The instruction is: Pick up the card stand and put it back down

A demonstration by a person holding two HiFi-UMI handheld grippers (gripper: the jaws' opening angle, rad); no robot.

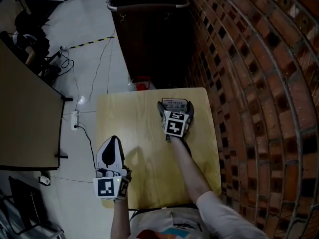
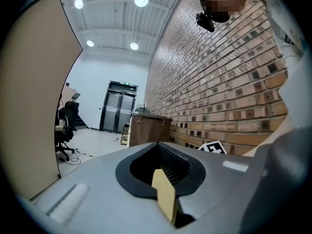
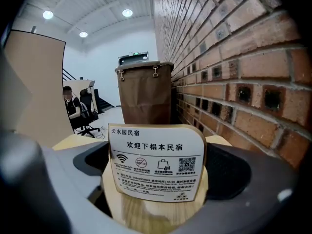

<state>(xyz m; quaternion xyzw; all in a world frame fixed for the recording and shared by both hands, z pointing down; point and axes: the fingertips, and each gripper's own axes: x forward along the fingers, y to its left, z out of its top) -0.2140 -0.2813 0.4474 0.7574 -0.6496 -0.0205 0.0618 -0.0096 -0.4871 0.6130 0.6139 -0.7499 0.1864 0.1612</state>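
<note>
The card stand is a white printed sign in a pale wooden base, upright near the far edge of the small wooden table. My right gripper reaches around it from the near side, jaws spread wide, one on each side of the stand. In the right gripper view the card stand fills the space between the open jaws of the right gripper, and neither jaw presses on it. My left gripper hovers at the table's near left corner, jaws together and empty; the left gripper points out over the room.
A brick wall runs along the table's right side. A dark brown bin stands just beyond the table's far edge. A large desk sits to the left, with a power strip and cables on the floor between.
</note>
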